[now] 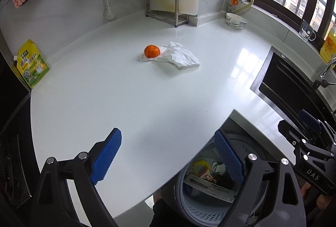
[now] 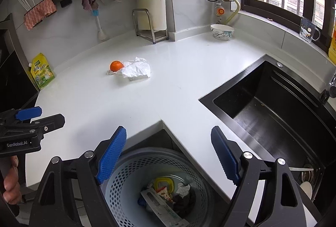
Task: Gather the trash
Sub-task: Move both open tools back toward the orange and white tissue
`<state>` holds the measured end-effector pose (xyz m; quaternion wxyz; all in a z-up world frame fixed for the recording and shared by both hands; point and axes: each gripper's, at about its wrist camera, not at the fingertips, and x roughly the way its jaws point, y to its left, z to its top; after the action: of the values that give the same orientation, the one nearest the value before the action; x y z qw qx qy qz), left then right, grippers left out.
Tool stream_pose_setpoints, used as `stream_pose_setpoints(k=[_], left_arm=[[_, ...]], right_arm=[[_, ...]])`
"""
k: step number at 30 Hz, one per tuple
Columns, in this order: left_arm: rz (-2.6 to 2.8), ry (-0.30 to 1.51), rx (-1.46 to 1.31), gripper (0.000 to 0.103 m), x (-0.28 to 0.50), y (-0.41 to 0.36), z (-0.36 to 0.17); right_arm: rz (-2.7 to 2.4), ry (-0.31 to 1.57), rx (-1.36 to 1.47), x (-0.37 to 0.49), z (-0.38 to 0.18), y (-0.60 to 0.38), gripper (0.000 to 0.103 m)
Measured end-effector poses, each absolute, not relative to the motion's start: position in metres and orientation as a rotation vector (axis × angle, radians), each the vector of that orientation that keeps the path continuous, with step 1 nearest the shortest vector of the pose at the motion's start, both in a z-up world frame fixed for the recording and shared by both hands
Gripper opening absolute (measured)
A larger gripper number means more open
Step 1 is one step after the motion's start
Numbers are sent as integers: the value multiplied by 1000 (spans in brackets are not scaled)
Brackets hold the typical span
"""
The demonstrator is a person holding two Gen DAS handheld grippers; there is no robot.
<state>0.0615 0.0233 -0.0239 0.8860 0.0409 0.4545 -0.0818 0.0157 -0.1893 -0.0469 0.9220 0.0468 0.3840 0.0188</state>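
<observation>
An orange [image 1: 152,51] [image 2: 116,65] sits on the white counter beside a crumpled white tissue [image 1: 178,55] [image 2: 136,69]. A perforated trash bin [image 2: 156,187] [image 1: 201,206] holding several pieces of rubbish stands below the counter's inner corner. My left gripper [image 1: 168,155] is open and empty, over the counter's front edge, far from the orange. My right gripper [image 2: 169,155] is open and empty, above the bin. Each gripper shows in the other view: the right one [image 1: 310,138], the left one [image 2: 31,122].
A black sink [image 2: 273,113] [image 1: 289,80] lies to the right. A yellow-green pouch [image 1: 31,63] [image 2: 42,70] leans at the left wall. A bowl [image 1: 236,21] [image 2: 222,31], a metal rack [image 1: 161,6] [image 2: 150,25], hanging cloths and a brush stand at the back.
</observation>
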Motion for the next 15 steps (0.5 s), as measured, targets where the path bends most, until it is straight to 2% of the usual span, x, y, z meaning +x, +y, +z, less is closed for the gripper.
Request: stream_pose_setpoints(k=[15], left_arm=[[-147, 893, 85, 89, 215, 69, -41]], right_arm=[[-31, 815, 138, 122, -61, -147, 79]])
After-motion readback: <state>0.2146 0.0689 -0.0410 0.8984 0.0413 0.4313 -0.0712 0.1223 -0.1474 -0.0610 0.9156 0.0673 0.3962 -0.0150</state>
